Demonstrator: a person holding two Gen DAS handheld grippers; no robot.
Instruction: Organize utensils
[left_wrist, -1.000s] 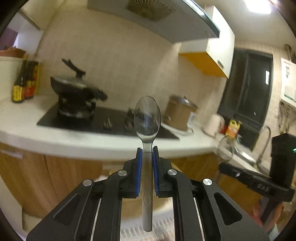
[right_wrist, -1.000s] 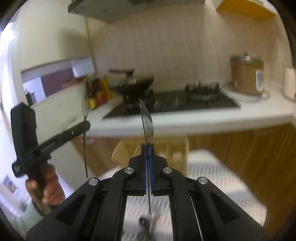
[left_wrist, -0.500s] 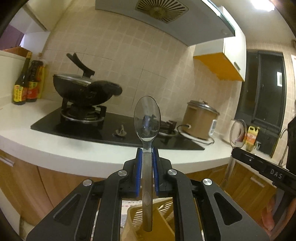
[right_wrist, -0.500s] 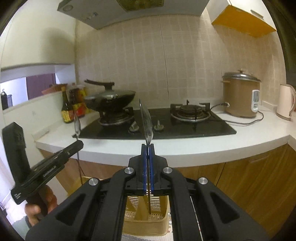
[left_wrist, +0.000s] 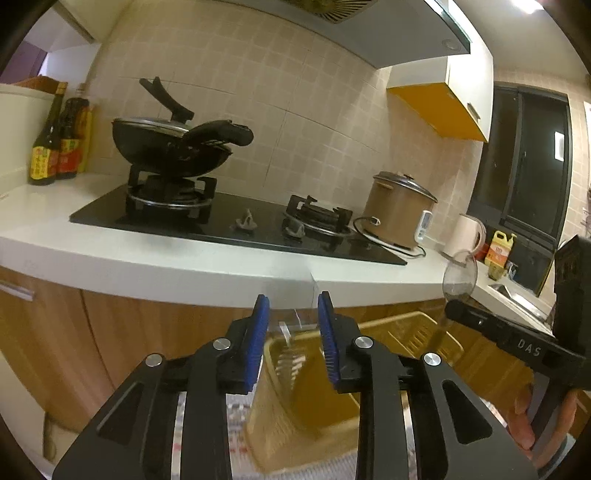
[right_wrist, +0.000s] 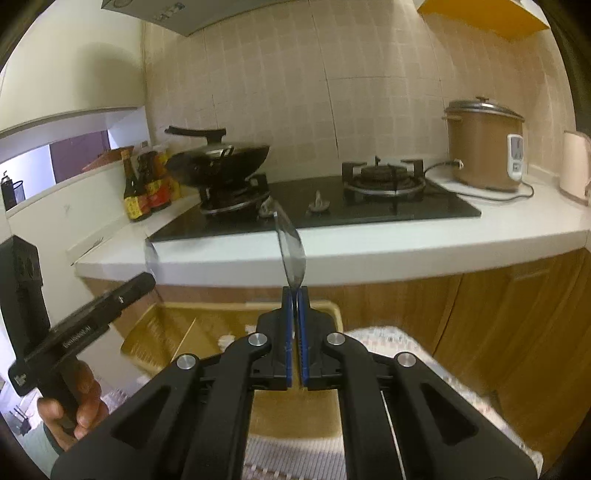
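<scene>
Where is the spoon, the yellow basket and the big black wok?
spoon (right_wrist: 291, 251): right wrist view, on its bowl, above the pads.
yellow basket (right_wrist: 207, 308): right wrist view, on its back rim.
black wok (left_wrist: 170, 151): left wrist view, on its dark side wall.

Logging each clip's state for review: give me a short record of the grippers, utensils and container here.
left gripper: jaws have just been opening; pads apart
left spoon: blurred at the open pads, not clamped
right gripper: shut on second spoon, bowl up
basket: yellow, below both grippers, in front of the counter
</scene>
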